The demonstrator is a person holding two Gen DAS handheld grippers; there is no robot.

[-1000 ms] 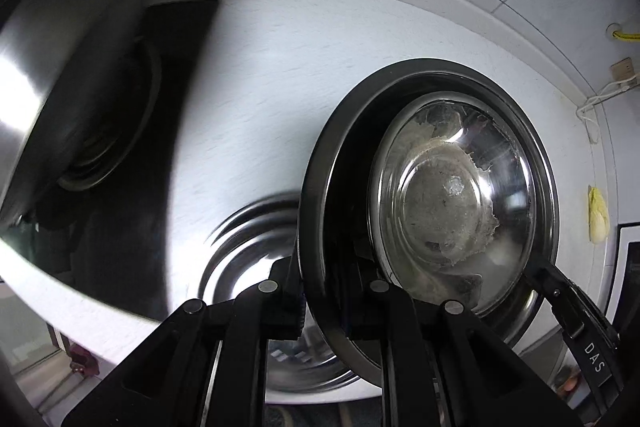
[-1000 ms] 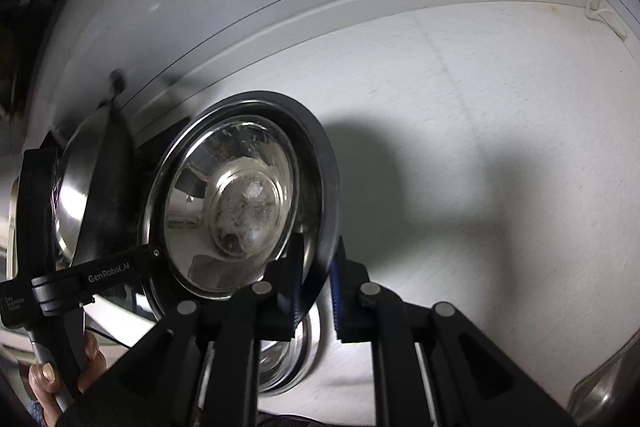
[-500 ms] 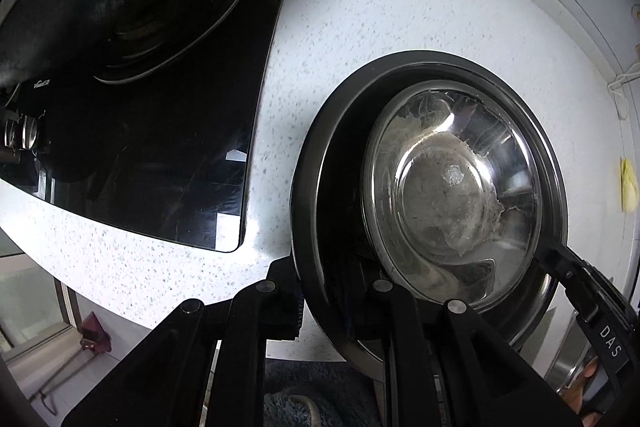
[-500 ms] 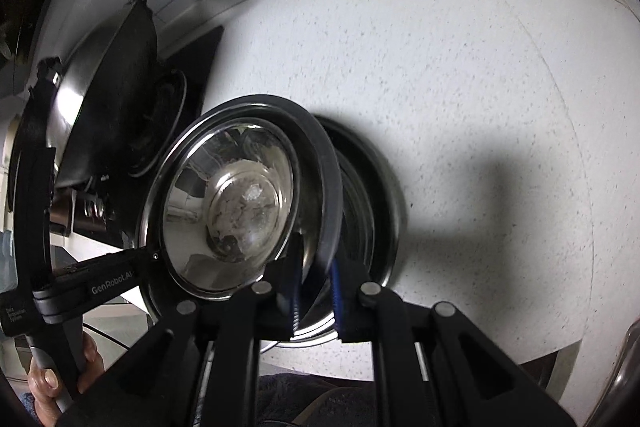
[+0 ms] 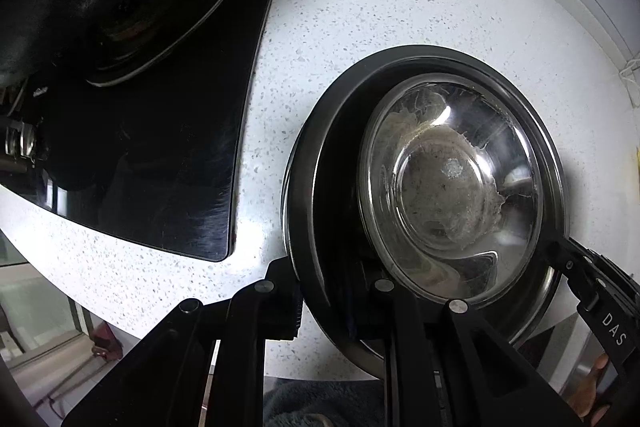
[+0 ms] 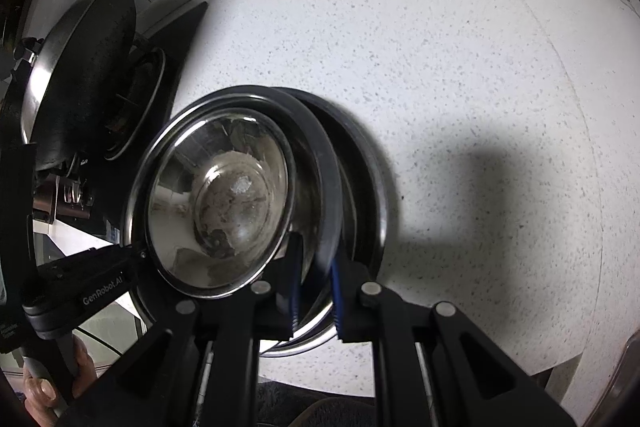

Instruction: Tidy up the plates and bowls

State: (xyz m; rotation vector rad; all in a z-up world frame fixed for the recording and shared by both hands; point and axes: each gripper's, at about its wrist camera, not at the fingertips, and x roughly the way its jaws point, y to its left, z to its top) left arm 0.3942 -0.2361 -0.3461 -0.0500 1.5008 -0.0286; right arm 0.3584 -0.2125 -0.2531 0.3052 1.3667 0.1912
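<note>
We see both grippers clamped on the rim of the same steel bowl [image 5: 452, 187], one on each side. In the left wrist view, the left gripper [image 5: 332, 291] has its fingers drawn narrow, pinching the bowl's near rim, with one finger outside the wall and the other inside. In the right wrist view, the right gripper [image 6: 316, 291] does the same on the opposite rim, its blue-edged pads pressed on either side of the wall.

The bowl sits tilted toward each camera, and its inside carries a pale dried residue around the bottom. A second steel bowl [image 6: 368, 203] lies directly under it on the white speckled counter [image 6: 460, 67], and the held bowl is partly nested in it; we cannot tell whether the two are fully seated together.

Taking the held bowl as our landmark: the black stove top [image 5: 168, 147] lies to its left in the left wrist view, with a round burner ring on it. A dark wok [image 6: 88, 75] stands over that stove, beyond the bowl's left side in the right wrist view. The person's hand [image 6: 60, 375] grips the left gripper's handle at the bowl's lower left there.
</note>
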